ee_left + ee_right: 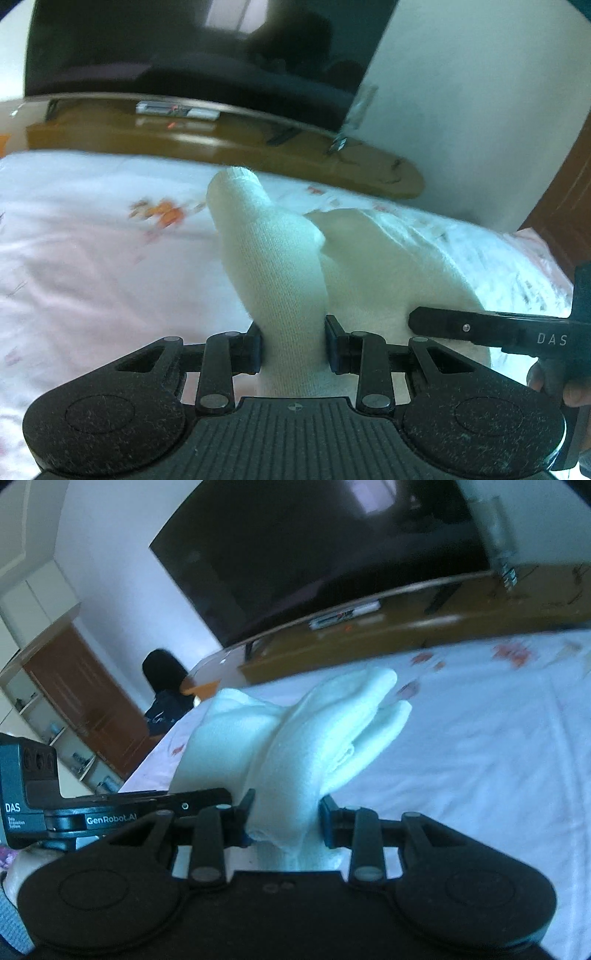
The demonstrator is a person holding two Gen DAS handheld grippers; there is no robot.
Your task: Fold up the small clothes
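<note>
Black "GenRobot.AI" lettering (110,819), white sock (295,760)

Left gripper (293,345): matte black, speckled with lint, two round pivot discs flanking a ribbed centre plate that carries a small crosshair mark. Silver rivets pin the linkage bars, and the fingers (334,343) are dark blocks. Right gripper (284,821): same black build, blue edging on its pads. Beside the left gripper's body, white lettering reads "DAS" and "GenRobot.AI", with a screw head near the lettering.
</note>
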